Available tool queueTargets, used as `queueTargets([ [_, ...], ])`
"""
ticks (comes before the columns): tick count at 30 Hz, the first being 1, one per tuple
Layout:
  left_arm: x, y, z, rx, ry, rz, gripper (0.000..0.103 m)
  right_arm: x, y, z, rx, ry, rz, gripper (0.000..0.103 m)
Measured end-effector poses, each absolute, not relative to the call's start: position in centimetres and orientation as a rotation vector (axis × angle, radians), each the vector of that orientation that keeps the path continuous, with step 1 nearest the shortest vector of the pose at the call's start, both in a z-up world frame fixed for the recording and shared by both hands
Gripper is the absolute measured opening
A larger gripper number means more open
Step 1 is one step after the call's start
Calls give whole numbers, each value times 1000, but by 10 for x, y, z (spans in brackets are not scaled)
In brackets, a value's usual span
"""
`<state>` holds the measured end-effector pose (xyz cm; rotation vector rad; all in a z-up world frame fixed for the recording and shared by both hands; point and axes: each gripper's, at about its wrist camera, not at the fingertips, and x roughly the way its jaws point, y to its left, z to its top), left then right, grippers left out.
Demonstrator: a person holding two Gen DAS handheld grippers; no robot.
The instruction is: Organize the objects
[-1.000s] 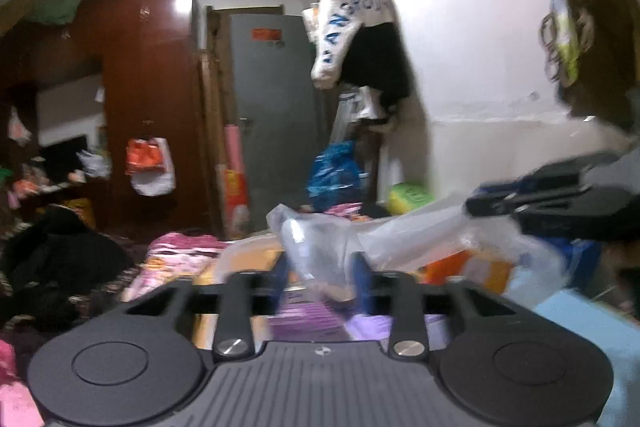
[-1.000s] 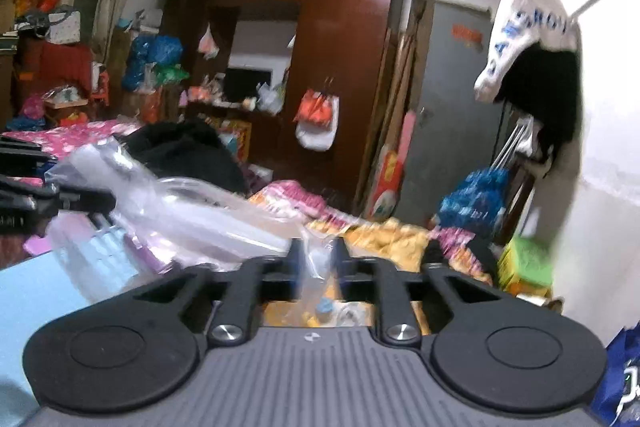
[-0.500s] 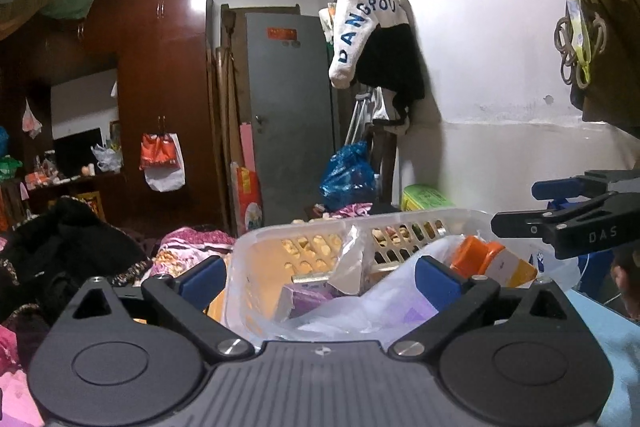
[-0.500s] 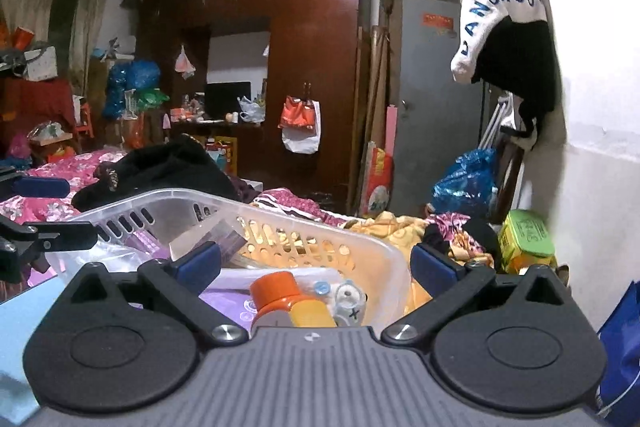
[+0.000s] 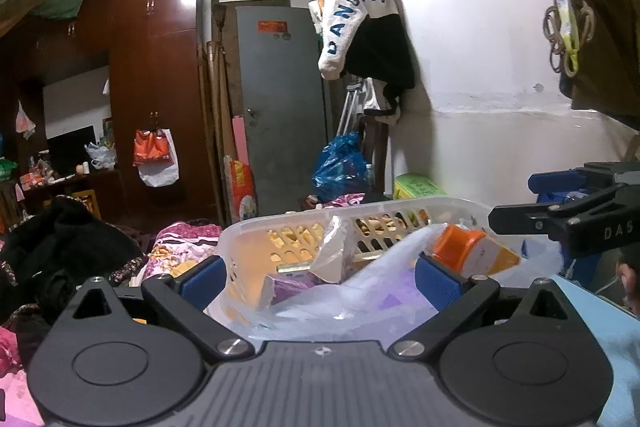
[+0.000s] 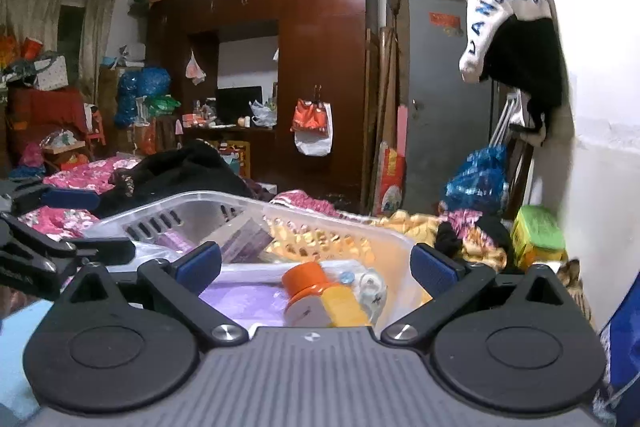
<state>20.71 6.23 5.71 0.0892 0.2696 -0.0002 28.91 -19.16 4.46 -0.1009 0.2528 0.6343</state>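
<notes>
Here, both tongs stand released. The left tongs (image 5: 320,277) have their blue pads spread wide, as do the right tongs (image 6: 318,265); a second earlier each pair was clenched on the clear plastic bag (image 5: 352,291), which was lifted and stretched between them. The bag now lies slack in the white slotted basket (image 5: 256,231), draped over a purple packet (image 5: 284,287) at the basket's 6 o'clock. The orange-capped bottle (image 6: 320,291), blurred and half hidden earlier, now lies on its side in plain view at the basket's 3 o'clock end in the left wrist view. Since half a second ago little differs. The basket sits on the pale blue table (image 5: 600,311). In the left wrist view the right tongs appear at 3 o'clock, beside the basket; in the right wrist view the left tongs appear at 9 o'clock.
</notes>
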Motion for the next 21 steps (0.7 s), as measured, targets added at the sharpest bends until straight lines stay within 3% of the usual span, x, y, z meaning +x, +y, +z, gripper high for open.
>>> queueTargets([
  [12,116,45,63,14,331,-21,101,220,-217,44,-63,423,592,103],
  [21,60,41,48,-1,302,-8,101,168,-230,35,-81,318,556,103],
])
